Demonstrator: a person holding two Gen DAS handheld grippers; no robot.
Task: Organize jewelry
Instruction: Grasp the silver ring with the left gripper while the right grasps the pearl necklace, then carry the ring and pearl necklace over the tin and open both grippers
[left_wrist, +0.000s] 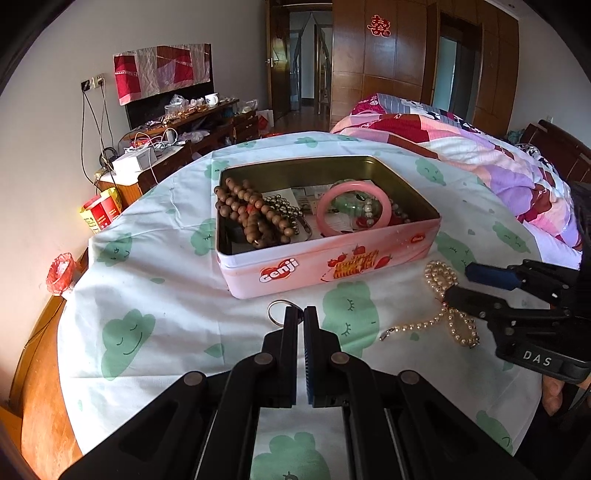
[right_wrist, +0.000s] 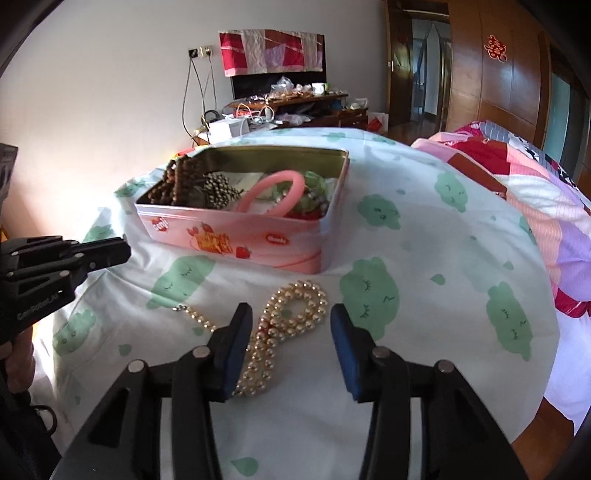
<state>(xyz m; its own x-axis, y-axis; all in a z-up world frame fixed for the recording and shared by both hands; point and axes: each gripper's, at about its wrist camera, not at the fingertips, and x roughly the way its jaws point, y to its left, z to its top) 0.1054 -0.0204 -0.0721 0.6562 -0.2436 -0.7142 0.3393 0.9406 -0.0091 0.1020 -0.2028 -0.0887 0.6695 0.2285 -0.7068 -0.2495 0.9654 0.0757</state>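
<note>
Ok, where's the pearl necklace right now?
The pearl necklace lies on the cloth in front of the pink tin, between the open fingers of the right gripper; in the left wrist view it's at right, outside the tin.

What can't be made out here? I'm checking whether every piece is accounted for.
- Tin box floor: both views, covered by wooden beads and pink bangle.
- Key ring: left wrist view, partly behind left gripper.
- Pearl necklace: right wrist view, lower end behind right gripper.
</note>
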